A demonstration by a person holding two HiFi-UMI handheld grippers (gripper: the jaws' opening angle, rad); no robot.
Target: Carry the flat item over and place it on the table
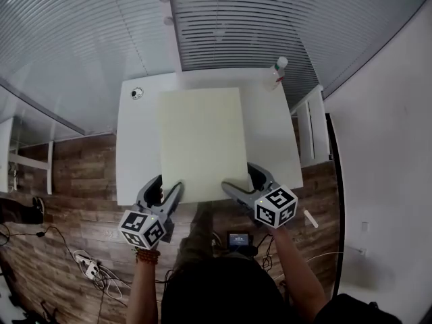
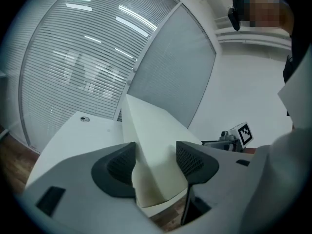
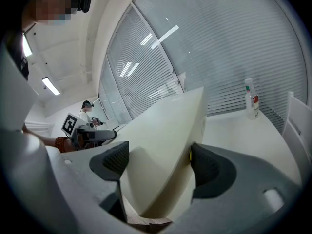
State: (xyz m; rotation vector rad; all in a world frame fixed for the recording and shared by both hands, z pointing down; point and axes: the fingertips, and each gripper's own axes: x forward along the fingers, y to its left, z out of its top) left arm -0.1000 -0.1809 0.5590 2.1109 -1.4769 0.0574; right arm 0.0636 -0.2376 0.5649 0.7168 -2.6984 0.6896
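A cream flat board (image 1: 201, 140) lies along the white table (image 1: 270, 140), and its near edge reaches the table's front edge. My left gripper (image 1: 164, 190) straddles the board's near left corner (image 2: 155, 165). Its jaws stand wide apart, far wider than the board is thick. My right gripper (image 1: 247, 182) straddles the near right corner (image 3: 161, 169) the same way, also open. In each gripper view the board fills the gap between the dark pads (image 2: 116, 168) (image 3: 210, 172). Whether a pad touches the board I cannot tell.
A small white bottle (image 1: 277, 72) (image 3: 251, 99) stands at the table's far right corner. A small round object (image 1: 137, 93) (image 2: 85, 119) sits at the far left corner. Glass walls with blinds run behind the table. Cables (image 1: 91, 268) lie on the wooden floor at the left. A white rack (image 1: 312, 123) stands to the right.
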